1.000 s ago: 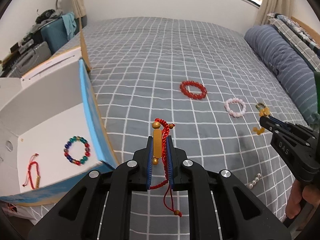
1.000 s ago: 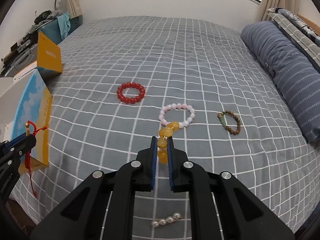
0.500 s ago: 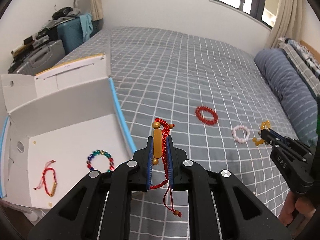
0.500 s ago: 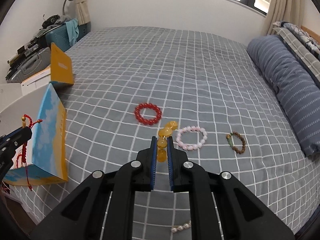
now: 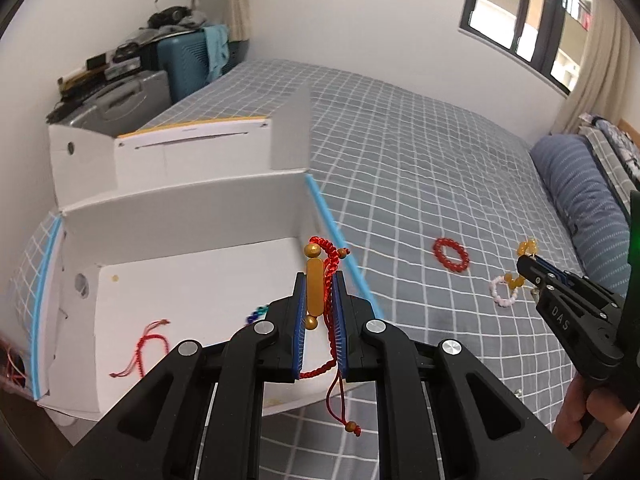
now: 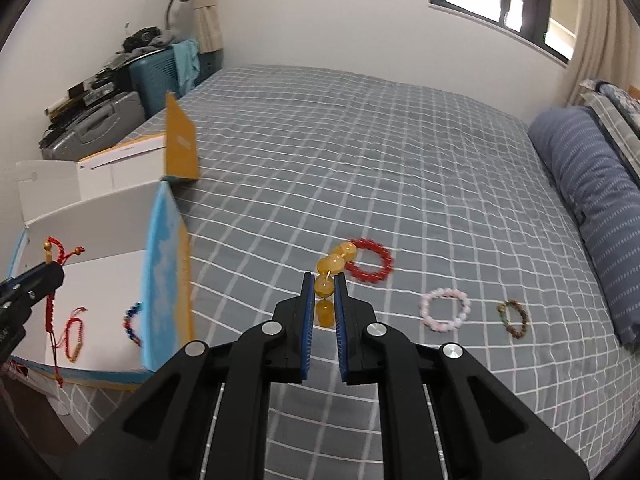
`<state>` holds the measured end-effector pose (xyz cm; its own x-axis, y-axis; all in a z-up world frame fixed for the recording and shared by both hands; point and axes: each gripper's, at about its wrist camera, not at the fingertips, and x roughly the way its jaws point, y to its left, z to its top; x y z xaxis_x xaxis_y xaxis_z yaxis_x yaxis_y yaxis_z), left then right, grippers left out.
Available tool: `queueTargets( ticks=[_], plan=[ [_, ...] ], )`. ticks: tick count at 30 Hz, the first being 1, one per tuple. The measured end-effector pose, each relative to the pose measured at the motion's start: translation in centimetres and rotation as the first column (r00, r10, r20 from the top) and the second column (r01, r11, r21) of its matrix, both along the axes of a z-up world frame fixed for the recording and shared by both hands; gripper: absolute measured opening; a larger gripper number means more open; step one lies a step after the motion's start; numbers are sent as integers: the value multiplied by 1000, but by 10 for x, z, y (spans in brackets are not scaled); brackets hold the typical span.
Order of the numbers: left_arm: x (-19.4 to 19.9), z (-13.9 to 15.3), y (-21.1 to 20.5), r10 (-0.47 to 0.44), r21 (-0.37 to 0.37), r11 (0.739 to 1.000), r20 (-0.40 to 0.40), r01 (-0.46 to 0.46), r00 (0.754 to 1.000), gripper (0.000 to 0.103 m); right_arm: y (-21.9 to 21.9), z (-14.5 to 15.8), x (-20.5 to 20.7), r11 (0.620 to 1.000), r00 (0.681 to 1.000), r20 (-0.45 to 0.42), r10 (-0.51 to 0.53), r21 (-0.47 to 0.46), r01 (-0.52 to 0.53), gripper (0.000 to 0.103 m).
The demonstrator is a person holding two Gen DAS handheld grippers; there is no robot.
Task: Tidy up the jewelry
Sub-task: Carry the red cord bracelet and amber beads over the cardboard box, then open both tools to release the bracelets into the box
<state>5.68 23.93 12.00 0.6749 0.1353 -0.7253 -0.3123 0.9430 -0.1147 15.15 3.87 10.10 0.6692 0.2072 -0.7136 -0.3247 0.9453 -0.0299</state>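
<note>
A: Status, left side?
B: White box (image 5: 188, 216) now close under left gripper (image 5: 320, 280), nearer than a second ago. Clamped on red cord bracelet (image 5: 326, 258); tails dangling. Cord bracelet (image 5: 150, 342) and multicoloured bead bracelet (image 5: 256, 314) already inside.

A: Right side?
B: Right gripper (image 6: 324, 280) pinching amber bead bracelet (image 6: 334, 264), lifted off bedspread (image 6: 400, 160). Red bead bracelet (image 6: 368, 267), pink (image 6: 444, 310), brown (image 6: 514, 318) left lying. Drop-off likely next.
</note>
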Motion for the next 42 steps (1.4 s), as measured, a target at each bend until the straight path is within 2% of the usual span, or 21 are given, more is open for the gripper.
queueTargets(
  ticks=[4,13,22,28,35,42],
  plan=[
    [-9,0,23,40,-4,999,2,-40,999,12,24,6,-5,999,999,13,33,-4,-33,9],
    [-32,2,68,148,43,988,8,-148,989,12,84,19,-24,993,992,39,120,-18,-119,9],
    [-50,-5,114,221,25,975,-2,-221,975,12,138,17,-43,981,980,44,194,-27,-193,9],
    [-56,-22,139,285,38,958,-39,-284,958,12,173,0,-54,970,969,32,243,-30,-242,9],
    [-47,-49,155,278,2,960,-106,-280,955,12,208,-27,-57,960,961,-19,276,-37,-277,9],
    [-42,-67,160,284,6,958,-148,-286,947,12,223,-53,-49,959,958,-86,274,-44,-279,9]
  ],
)
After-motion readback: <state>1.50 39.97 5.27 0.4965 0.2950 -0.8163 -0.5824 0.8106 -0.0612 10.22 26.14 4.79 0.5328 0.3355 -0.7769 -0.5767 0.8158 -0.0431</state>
